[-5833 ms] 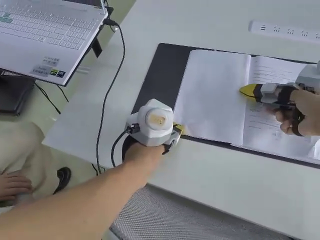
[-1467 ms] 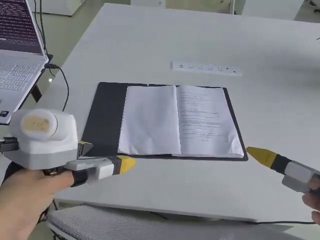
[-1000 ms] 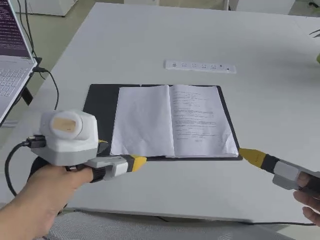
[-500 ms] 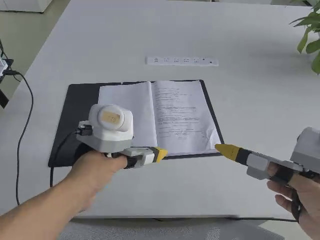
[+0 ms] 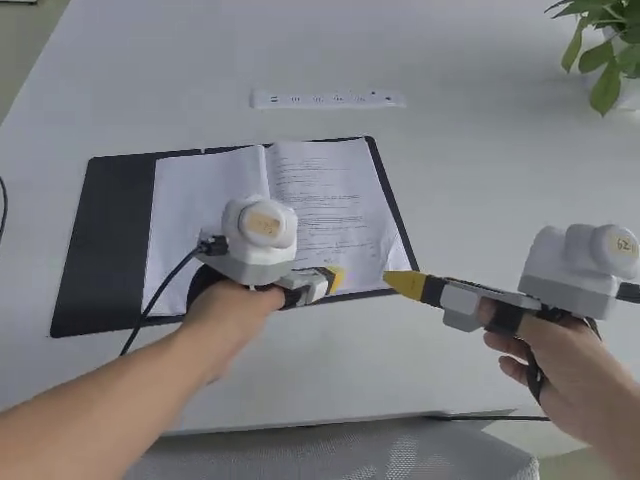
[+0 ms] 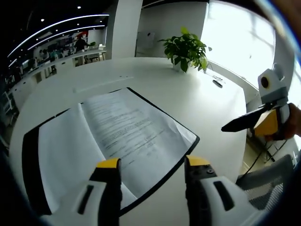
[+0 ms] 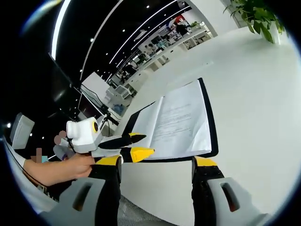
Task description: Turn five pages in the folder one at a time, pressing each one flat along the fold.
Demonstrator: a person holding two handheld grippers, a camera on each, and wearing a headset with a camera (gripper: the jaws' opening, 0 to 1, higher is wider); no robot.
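The black folder [image 5: 100,240] lies open on the white table, a blank page [image 5: 195,205] on its left and a printed page [image 5: 335,195] on its right. My left gripper [image 5: 330,280] hovers open over the folder's near edge, nothing between its jaws. The left gripper view has the printed page [image 6: 136,136] ahead of the left gripper [image 6: 153,165]. My right gripper [image 5: 398,285] hangs just off the folder's near right corner, pointing left, open and empty. The right gripper view looks past the right gripper [image 7: 156,162] to the folder [image 7: 181,125] and the left gripper [image 7: 134,146].
A white power strip [image 5: 325,98] lies beyond the folder. A potted plant [image 5: 600,50] stands at the far right. A black cable [image 5: 160,300] trails from the left gripper across the folder. A grey chair seat [image 5: 330,455] sits below the table's near edge.
The right gripper has left the fold and the left gripper the page's near left corner. Both now meet at the folder's near right corner. The head camera has swung right.
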